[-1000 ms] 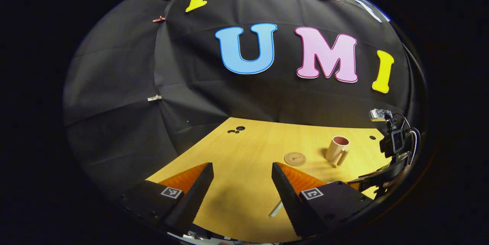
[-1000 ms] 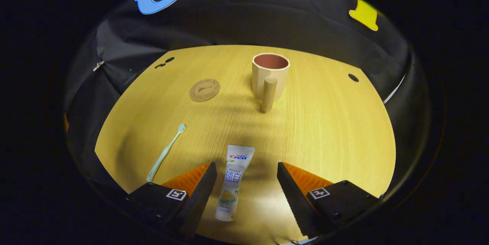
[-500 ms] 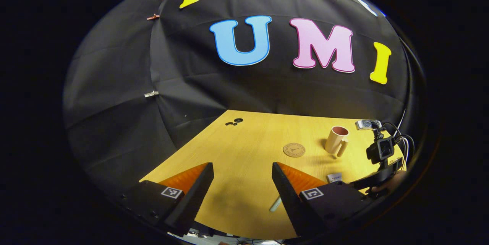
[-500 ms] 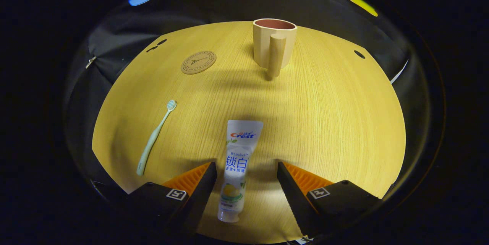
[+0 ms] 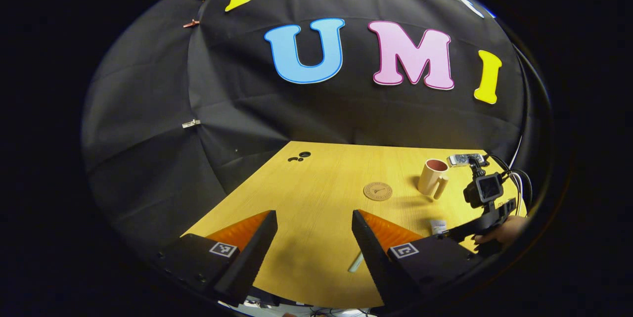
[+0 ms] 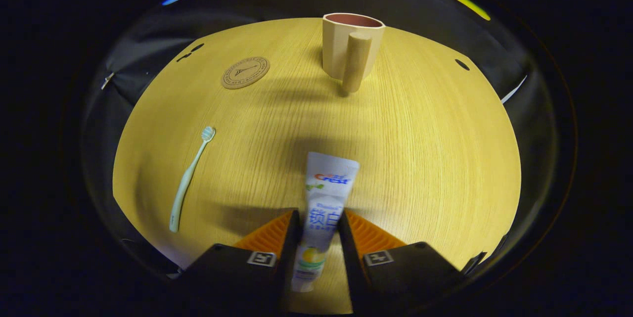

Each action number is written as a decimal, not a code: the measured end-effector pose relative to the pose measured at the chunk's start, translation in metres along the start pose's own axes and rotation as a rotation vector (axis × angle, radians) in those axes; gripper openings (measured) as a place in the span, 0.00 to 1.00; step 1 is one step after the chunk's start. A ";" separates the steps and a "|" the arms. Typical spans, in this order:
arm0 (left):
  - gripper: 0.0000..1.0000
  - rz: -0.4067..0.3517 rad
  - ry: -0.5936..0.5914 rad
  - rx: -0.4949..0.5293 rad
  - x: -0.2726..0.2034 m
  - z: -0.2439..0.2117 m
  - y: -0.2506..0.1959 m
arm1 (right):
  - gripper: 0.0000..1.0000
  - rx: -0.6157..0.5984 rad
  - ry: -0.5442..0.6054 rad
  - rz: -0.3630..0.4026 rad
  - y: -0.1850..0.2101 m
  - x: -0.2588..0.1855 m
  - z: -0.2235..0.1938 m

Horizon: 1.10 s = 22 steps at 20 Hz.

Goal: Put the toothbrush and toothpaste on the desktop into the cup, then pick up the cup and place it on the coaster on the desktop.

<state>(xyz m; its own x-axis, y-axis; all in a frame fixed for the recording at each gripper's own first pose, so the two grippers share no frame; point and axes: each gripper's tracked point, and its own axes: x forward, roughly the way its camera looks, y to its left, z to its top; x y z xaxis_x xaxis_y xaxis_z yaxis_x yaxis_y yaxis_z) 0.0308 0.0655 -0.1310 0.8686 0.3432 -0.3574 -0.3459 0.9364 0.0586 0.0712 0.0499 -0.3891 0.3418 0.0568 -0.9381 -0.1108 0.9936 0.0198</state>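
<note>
With both fingers of my right gripper [image 6: 318, 230] pressed against the sides of the white printed plastic toothpaste tube [image 6: 321, 208], I have the tube clamped about midway along its length, where it lies flat on the light wooden desktop [image 6: 420, 149] with its flat crimped end pointing toward the beige cup with a reddish interior and thick cylindrical handle [image 6: 350, 47]. I judge the tube to be light and soft-walled: it will yield under pressure, so a firm squeeze at the mid-body risks deforming it, and the smooth printed surface may slip. The grip sits close to the balance point, which should limit sagging at either end during the lift. The pale green slender plastic toothbrush [image 6: 190, 178] lies apart to one side on the desktop; it looks light and stiff, and is best taken across the handle near its middle. The round brown cork-like coaster [image 6: 245, 72] lies beside the cup, not touching it. My left gripper [image 5: 313, 238] hangs over the desktop with its fingers spread wide, holding nothing.
</note>
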 end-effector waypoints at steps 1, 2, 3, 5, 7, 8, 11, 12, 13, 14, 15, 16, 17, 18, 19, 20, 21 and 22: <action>0.96 -0.003 0.005 0.000 -0.001 -0.002 -0.001 | 0.39 -0.010 0.008 0.003 0.000 0.004 -0.001; 0.96 -0.006 0.010 -0.001 -0.002 -0.005 -0.001 | 0.35 -0.017 0.019 0.009 0.001 0.003 -0.001; 0.96 -0.008 0.014 -0.002 -0.003 -0.005 -0.002 | 0.34 -0.029 0.026 0.020 0.002 0.003 -0.001; 0.96 -0.017 0.015 -0.002 -0.004 -0.007 -0.006 | 0.31 -0.039 0.022 0.059 0.001 0.000 -0.001; 0.96 -0.034 0.023 0.004 -0.005 -0.009 -0.010 | 0.28 -0.044 0.013 0.109 0.003 -0.002 -0.002; 0.96 -0.047 0.033 0.006 -0.005 -0.012 -0.013 | 0.17 -0.029 0.023 0.127 0.003 -0.004 -0.007; 0.96 -0.110 0.044 0.011 -0.005 -0.011 -0.024 | 0.22 -0.001 0.014 0.155 -0.003 -0.013 -0.016; 0.96 -0.125 0.048 0.022 -0.002 -0.013 -0.025 | 0.23 -0.006 -0.007 0.146 -0.009 -0.018 -0.016; 0.96 -0.141 0.059 0.035 0.002 -0.015 -0.027 | 0.22 -0.012 -0.031 0.147 -0.014 -0.025 -0.013; 0.96 -0.174 0.087 0.049 0.010 -0.024 -0.033 | 0.22 -0.005 -0.062 0.154 -0.018 -0.035 -0.010; 0.96 -0.215 0.139 0.059 0.016 -0.038 -0.041 | 0.22 0.006 -0.079 0.158 -0.022 -0.043 -0.008; 0.96 -0.239 0.194 0.067 0.023 -0.054 -0.045 | 0.22 0.022 -0.096 0.164 -0.026 -0.052 -0.007; 0.96 -0.252 0.243 0.072 0.031 -0.068 -0.047 | 0.22 0.037 -0.115 0.169 -0.030 -0.061 -0.005; 0.96 -0.262 0.286 0.071 0.040 -0.081 -0.049 | 0.23 0.043 -0.130 0.172 -0.033 -0.069 -0.003; 0.96 -0.272 0.333 0.067 0.049 -0.094 -0.052 | 0.22 0.044 -0.146 0.175 -0.038 -0.076 -0.001; 0.96 -0.285 0.385 0.065 0.056 -0.106 -0.056 | 0.22 0.043 -0.164 0.176 -0.042 -0.084 0.000; 0.96 -0.299 0.424 0.067 0.064 -0.116 -0.062 | 0.22 0.041 -0.183 0.175 -0.047 -0.091 0.002; 0.97 -0.309 0.445 0.074 0.073 -0.121 -0.067 | 0.22 0.044 -0.199 0.173 -0.050 -0.095 0.005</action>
<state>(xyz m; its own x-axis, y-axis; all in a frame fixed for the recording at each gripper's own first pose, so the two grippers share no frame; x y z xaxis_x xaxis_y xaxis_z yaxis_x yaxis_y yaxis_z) 0.0742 0.0190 -0.2737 0.6861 0.0024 -0.7275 -0.0585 0.9969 -0.0519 0.0485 -0.0047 -0.2990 0.4988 0.2400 -0.8328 -0.1445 0.9705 0.1931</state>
